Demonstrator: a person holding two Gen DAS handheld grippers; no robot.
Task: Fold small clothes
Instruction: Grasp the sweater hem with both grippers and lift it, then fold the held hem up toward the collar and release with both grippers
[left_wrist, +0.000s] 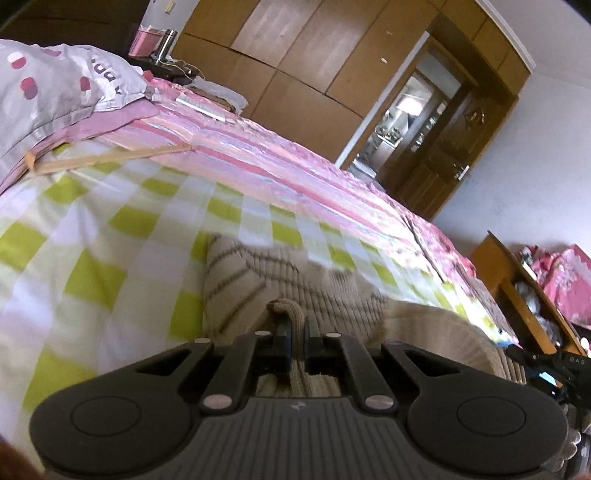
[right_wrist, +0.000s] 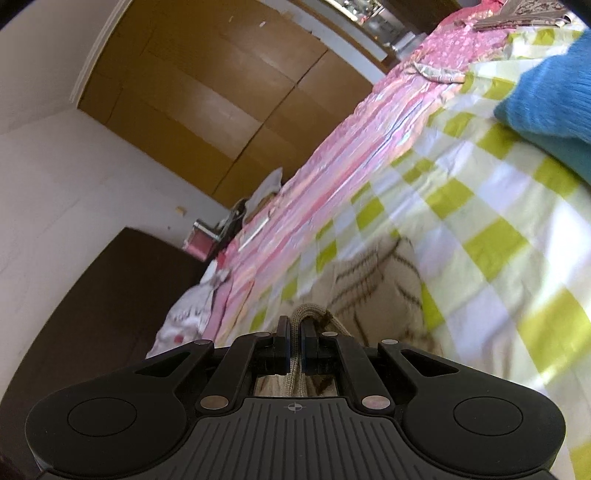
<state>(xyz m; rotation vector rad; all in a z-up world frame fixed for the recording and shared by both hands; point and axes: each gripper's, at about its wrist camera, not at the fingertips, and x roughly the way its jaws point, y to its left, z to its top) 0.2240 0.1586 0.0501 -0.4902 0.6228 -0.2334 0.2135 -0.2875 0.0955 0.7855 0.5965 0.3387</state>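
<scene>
Here, both tongs clamped on beige knit, over checked bedsheet, wardrobe behind.

Bed under green-checked sheet, with beige striped knit garment, blue knit, spotted pillow.

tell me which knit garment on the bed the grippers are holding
The beige sweater with dark stripes: both the left gripper and right gripper pinch its ribbed edge. The blue sweater lies untouched, farther away.
</scene>
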